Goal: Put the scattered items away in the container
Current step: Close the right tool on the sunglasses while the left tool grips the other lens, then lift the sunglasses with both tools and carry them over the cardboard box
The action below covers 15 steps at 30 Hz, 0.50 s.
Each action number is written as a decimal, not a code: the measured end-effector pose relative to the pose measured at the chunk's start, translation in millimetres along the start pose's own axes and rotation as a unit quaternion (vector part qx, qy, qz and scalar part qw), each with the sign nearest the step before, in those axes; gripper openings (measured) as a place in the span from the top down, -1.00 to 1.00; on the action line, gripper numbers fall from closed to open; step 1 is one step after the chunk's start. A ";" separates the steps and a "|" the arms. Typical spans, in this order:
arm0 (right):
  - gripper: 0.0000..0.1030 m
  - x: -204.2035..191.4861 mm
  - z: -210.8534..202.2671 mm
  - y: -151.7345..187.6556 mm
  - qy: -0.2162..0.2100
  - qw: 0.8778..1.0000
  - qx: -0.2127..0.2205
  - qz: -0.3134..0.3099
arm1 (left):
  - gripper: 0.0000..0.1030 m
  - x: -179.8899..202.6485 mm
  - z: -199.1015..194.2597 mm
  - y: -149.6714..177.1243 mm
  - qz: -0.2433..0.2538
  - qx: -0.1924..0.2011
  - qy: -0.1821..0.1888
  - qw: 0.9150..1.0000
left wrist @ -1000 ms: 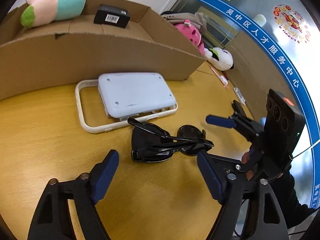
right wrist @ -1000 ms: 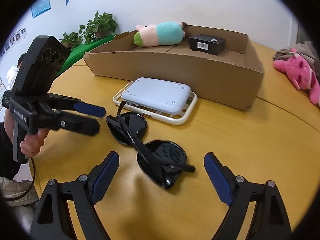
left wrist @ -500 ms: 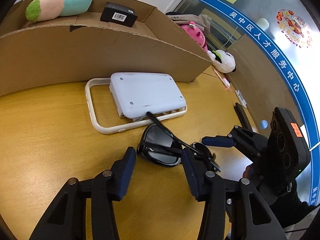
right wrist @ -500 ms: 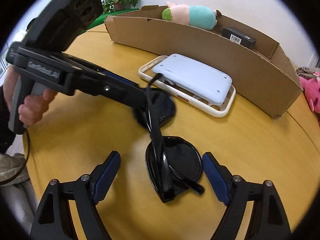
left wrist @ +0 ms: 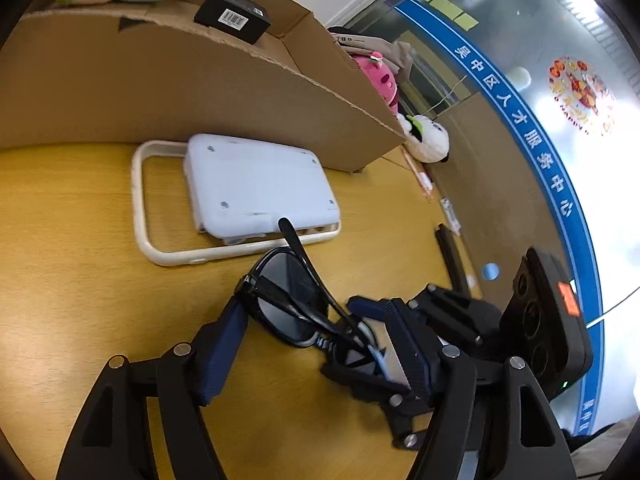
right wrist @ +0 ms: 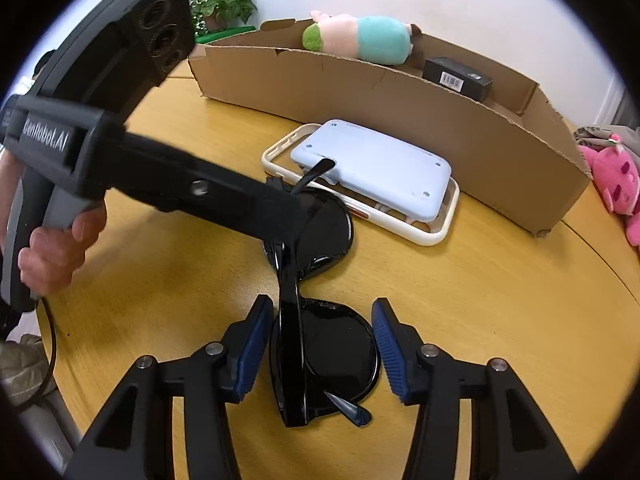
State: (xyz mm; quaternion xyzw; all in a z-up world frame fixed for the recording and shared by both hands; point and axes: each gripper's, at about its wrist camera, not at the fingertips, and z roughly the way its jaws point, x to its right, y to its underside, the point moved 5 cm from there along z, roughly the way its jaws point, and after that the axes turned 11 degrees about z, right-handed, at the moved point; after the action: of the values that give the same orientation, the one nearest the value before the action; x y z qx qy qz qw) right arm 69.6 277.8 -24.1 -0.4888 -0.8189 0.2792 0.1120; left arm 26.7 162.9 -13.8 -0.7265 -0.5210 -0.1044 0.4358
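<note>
Sunglasses (right wrist: 316,320) lie end-on between both hand-held grippers.
Right hand-held gripper (right wrist: 318,354) straddles the near lens, part-spread; left hand-held gripper (left wrist: 320,344) brackets the far lens, contact unclear.

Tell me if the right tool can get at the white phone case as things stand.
Probably not directly: the right tool straddles one lens of the black sunglasses, and the left tool crosses in front of the white phone case.

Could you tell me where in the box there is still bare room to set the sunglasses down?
Box: bare floor right of the black carton, toward the open end. The plush and carton crowd the left. Sunglasses sit between both grippers.
</note>
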 end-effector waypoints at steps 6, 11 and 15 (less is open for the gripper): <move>0.42 -8.2 -5.9 11.1 0.014 1.000 0.026 0.007 | 0.08 -0.7 11.6 0.2 -0.011 -0.018 0.011 1.000; 0.44 -5.4 -7.4 13.1 0.014 0.999 0.030 0.020 | 0.19 1.3 13.4 1.5 -0.005 -0.023 0.002 1.000; 0.49 -8.7 -12.4 10.5 0.020 0.999 0.034 0.023 | 0.24 4.4 10.5 3.3 -0.005 -0.022 0.004 1.000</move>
State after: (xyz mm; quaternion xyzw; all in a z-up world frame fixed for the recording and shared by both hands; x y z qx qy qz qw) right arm 87.3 278.5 -19.1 -0.5089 -0.7952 0.2991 0.1387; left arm 28.2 173.3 -19.1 -0.7326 -0.5210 -0.1207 0.4211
